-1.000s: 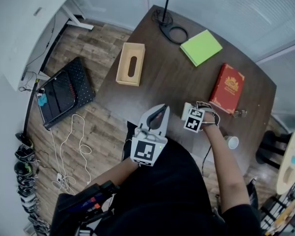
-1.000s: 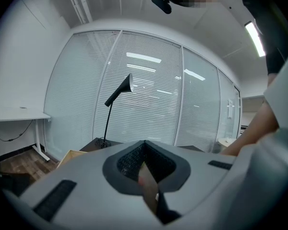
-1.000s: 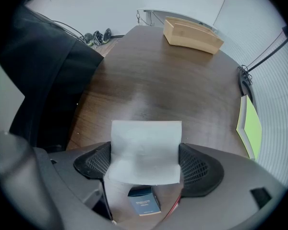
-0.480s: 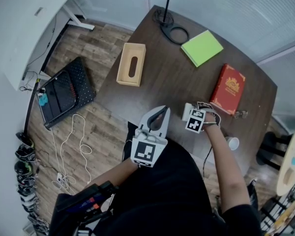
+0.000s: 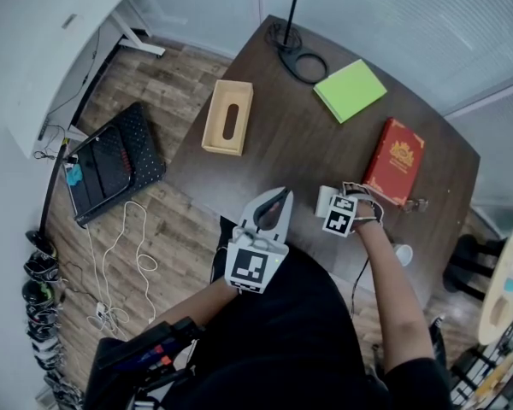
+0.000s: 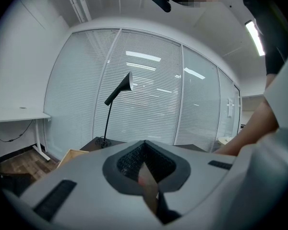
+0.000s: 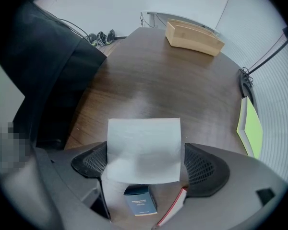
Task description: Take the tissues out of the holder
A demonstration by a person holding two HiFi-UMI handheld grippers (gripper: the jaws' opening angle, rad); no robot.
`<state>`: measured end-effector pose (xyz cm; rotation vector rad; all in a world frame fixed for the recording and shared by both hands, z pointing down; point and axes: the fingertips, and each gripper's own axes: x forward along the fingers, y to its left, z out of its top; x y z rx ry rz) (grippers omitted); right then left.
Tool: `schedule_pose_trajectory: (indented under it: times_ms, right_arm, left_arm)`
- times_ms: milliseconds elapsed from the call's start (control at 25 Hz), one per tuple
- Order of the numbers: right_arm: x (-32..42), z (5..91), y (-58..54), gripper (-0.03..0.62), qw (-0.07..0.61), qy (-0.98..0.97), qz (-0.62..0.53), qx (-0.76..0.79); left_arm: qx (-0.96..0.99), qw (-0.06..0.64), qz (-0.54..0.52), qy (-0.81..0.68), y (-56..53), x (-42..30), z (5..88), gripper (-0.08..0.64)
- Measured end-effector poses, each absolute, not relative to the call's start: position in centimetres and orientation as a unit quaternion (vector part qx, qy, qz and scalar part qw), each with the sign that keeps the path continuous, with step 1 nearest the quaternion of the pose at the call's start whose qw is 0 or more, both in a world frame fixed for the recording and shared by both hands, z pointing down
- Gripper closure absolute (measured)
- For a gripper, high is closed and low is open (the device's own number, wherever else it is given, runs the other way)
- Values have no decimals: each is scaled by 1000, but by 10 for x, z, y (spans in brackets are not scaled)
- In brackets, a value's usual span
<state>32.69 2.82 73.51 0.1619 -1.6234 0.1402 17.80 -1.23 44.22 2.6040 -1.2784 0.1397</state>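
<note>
Tissues point(image 7: 144, 147) loose between jaws of right tool point(image 7: 146, 164), freshly wider; left tool point(image 6: 144, 150) pinched together.

The left gripper point(image 5: 276, 202) is held about level in front of the body, its jaws closed together with nothing between them. The right gripper point(image 5: 336, 210) points straight down from the outstretched right forearm point(image 5: 392, 284). Its jaws have just been opening and stand wide apart on either side of a white tissue pack point(image 7: 144, 147).

The head view looks steeply down from high above the table point(image 5: 274, 148). The left gripper view faces almost level across it toward the far edge. The right gripper view hangs close over the near edge, facing down. All three show the wooden box point(image 5: 227, 118) by the left edge.
</note>
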Motion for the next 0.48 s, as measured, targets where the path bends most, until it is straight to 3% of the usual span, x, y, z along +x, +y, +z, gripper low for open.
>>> schedule_pose_trajectory:
  times_ms: [480]
  right_arm:
    - [330, 703, 15, 114, 658, -743, 59, 111]
  left_arm:
    - [891, 114, 38, -438, -14, 177, 437, 561]
